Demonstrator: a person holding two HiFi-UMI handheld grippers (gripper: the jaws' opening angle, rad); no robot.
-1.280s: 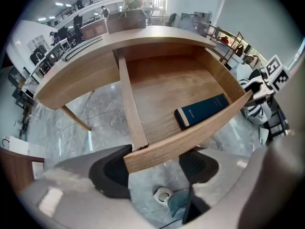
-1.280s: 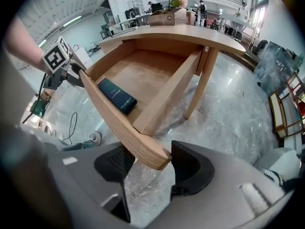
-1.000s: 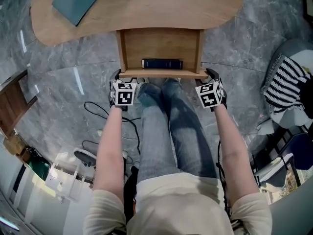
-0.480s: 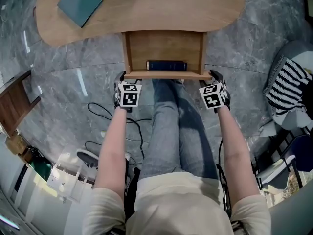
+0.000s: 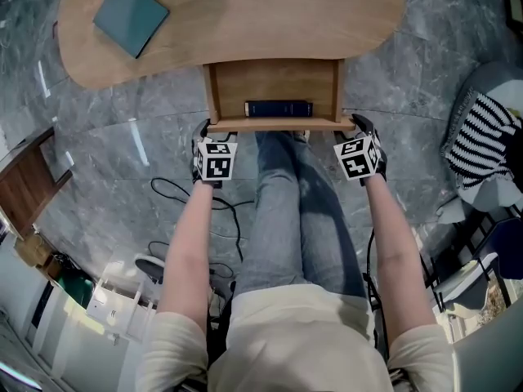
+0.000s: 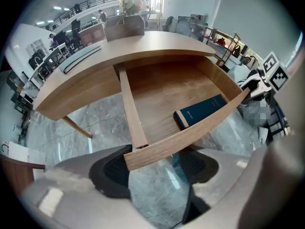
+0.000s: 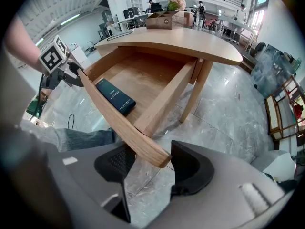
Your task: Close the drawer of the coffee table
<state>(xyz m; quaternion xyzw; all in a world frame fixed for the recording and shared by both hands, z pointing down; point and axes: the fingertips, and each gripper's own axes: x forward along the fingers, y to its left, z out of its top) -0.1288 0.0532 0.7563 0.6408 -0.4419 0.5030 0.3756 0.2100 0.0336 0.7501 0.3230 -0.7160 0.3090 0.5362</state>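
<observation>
The coffee table (image 5: 245,15) has its drawer (image 5: 278,124) pulled out toward me, with a dark blue book (image 5: 278,108) lying inside against the front panel. My left gripper (image 5: 204,129) sits at the panel's left end and my right gripper (image 5: 357,125) at its right end. In the left gripper view, the open jaws of the left gripper (image 6: 152,168) straddle the corner of the drawer front (image 6: 190,135), with the book (image 6: 200,111) beyond. In the right gripper view, the right gripper (image 7: 150,163) is open around the other corner of the drawer front (image 7: 119,120).
A teal book (image 5: 131,17) lies on the tabletop's left part. My legs (image 5: 294,211) reach under the drawer. Cables (image 5: 184,194) trail over the marble floor at left. A striped cloth (image 5: 478,137) lies at right, and a dark wooden piece (image 5: 24,186) stands at left.
The drawer shows a little shorter than a second ago; both grippers have stayed at its front corners and shifted slightly toward the table with it.
</observation>
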